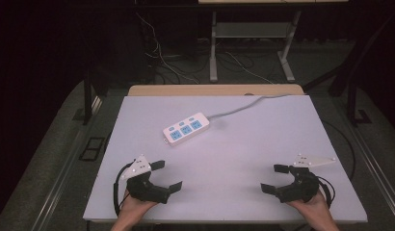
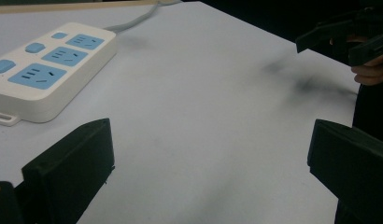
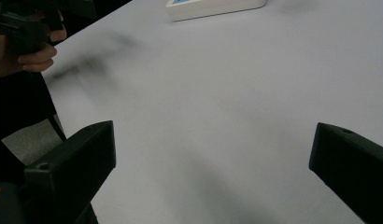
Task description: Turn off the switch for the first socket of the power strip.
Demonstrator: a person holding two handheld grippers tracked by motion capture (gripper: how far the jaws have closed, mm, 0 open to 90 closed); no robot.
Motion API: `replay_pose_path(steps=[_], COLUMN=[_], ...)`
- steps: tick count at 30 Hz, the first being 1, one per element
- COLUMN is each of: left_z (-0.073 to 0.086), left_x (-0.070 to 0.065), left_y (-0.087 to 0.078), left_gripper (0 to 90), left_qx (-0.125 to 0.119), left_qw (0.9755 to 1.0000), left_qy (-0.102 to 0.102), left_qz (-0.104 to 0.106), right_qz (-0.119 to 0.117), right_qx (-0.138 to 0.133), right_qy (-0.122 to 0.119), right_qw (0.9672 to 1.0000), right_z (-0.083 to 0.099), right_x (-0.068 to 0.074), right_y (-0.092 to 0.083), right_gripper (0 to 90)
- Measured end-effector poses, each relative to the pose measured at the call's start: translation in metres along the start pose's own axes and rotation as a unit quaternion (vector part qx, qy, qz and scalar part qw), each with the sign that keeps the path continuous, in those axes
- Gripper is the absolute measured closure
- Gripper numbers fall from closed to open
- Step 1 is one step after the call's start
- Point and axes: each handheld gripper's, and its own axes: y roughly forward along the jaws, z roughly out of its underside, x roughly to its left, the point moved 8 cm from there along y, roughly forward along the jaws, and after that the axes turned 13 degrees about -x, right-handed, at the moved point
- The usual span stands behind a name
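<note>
While both hands rest near | left gripper [image 1: 166, 176] blocky black jaws spread, empty | right gripper [image 1: 275, 178] likewise | glossy white rounded power strip [image 1: 186, 128], blue sockets, far centre on matte table [image 1: 234, 154]

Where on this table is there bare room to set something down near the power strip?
The table is bare right of the power strip, below its cable, and across the middle between the strip and the open left gripper and right gripper. It is tighter at the near corners, around the hands.
</note>
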Motion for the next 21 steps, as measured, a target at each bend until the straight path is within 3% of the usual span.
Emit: replay_pose_path(steps=[21], left_z=[-0.0089], left_x=[-0.0004], left_y=[0.0098], left_gripper=[0.0], left_qx=[0.044], left_qw=[0.9988], left_qy=[0.000], left_qz=[0.024], right_qz=[0.004], right_qx=[0.008], right_qy=[-0.002], right_qw=[1.0000], right_z=[0.0023], right_x=[-0.0015], right_y=[0.0003], right_gripper=[0.3])
